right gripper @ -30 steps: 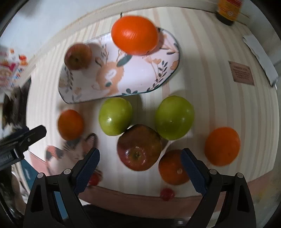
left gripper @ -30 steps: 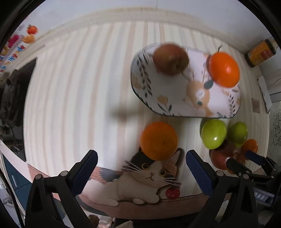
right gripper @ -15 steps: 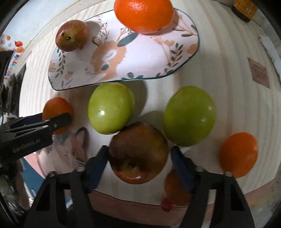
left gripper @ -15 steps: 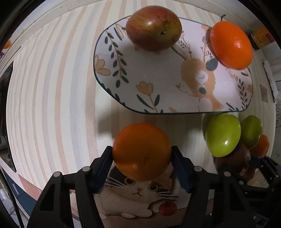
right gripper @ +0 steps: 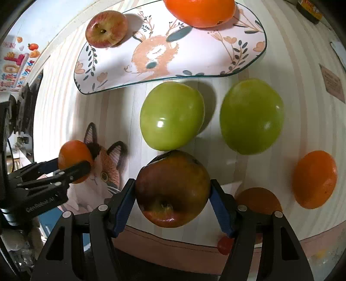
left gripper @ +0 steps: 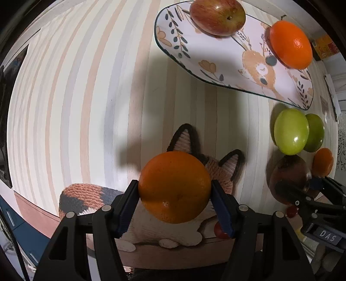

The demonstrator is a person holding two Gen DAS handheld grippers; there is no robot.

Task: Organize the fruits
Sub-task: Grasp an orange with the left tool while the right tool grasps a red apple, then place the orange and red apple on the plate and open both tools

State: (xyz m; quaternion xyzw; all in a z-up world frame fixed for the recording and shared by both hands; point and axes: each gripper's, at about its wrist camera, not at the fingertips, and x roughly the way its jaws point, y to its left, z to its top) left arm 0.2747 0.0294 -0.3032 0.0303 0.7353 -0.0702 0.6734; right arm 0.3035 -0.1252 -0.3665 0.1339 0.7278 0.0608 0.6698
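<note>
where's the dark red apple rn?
Right wrist view, bottom centre: the dark red apple sits between the right claw pads, just below the left green apple, with an orange at its right.

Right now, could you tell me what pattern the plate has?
White plate with a fawn, leaves and flowers; clearest in the right wrist view.

On view: 4 oranges (right gripper: pixel 314 179), 2 green apples (right gripper: pixel 172 115), 2 red apples (right gripper: pixel 173 190), 1 patterned plate (right gripper: pixel 194 64) w/ deer print, 2 grippers (right gripper: pixel 173 207), plus 1 jar (right gripper: pixel 309 9) at the far edge.
</note>
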